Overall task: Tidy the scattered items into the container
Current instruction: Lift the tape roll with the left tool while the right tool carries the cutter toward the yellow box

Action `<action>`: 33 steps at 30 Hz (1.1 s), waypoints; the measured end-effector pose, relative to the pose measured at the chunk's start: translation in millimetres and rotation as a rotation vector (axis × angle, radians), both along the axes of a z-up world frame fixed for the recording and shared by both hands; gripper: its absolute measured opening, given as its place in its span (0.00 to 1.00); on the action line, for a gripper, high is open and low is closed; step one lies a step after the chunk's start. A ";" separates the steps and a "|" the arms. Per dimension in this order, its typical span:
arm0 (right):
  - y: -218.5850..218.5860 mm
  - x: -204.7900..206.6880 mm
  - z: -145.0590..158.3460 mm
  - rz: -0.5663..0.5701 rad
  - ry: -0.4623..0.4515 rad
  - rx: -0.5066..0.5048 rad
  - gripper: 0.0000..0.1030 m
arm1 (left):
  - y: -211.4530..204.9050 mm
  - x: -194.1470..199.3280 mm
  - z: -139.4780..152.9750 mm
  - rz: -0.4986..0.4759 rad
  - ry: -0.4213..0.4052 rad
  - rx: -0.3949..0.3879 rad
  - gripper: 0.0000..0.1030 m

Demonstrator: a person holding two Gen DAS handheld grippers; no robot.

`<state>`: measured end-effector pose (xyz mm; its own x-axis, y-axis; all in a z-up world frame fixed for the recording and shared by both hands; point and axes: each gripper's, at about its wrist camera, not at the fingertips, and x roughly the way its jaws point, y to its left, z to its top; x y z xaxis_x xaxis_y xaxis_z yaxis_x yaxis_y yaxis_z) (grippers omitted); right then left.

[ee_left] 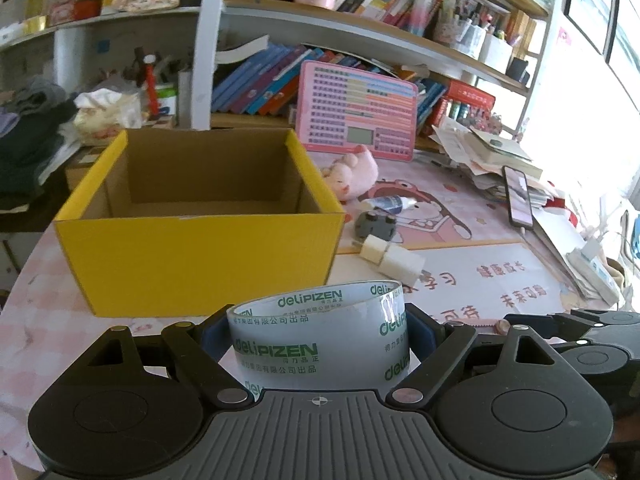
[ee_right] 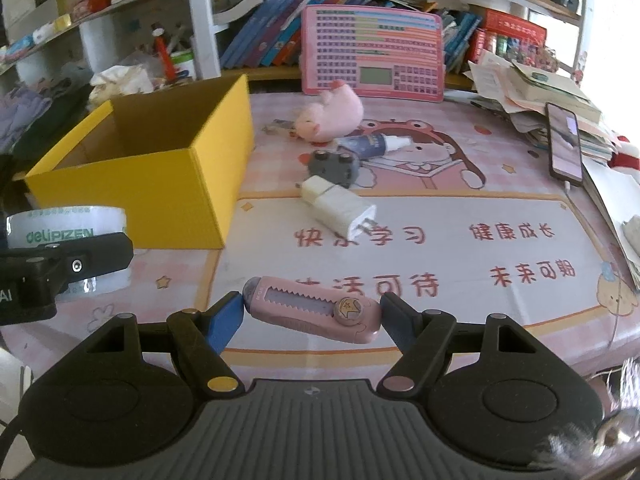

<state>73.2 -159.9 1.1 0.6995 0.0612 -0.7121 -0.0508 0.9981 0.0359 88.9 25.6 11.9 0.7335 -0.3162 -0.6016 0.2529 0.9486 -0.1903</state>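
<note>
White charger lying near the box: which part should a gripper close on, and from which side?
Probably the long body of the white charger, from above, with the fingers across its flat sides. It lies flat and slanted, prongs toward the camera. Avoid the prongs and the stubby end by the grey toy.

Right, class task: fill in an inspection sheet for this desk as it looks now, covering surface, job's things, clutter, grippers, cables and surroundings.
Surface: pink cartoon desk mat, printed with red characters.
Job's things: yellow box, open, nothing seen inside; tape roll; pink utility knife; white charger plug; grey toy; glue bottle; pink plush.
Clutter: paper pile with a phone on it; pink keyboard toy propped at the back.
Grippers: left hand-held gripper clamps the tape roll; right hand-held gripper clamps the knife by its ends.
Cables: white lead at the phone's near end.
Surroundings: crowded bookshelves.
</note>
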 end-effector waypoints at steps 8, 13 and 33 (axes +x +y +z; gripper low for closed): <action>31.7 -2.4 -1.8 0.100 0.019 -0.012 0.71 | 27.0 -7.5 -5.8 0.070 0.028 -0.005 0.85; 46.3 -0.9 -5.9 0.148 0.044 -0.014 0.71 | 40.6 -10.7 -10.3 0.105 0.050 -0.012 0.85; 87.2 -2.7 -20.2 0.316 0.105 -0.013 0.71 | 72.8 -30.8 -22.5 0.232 0.110 -0.007 0.85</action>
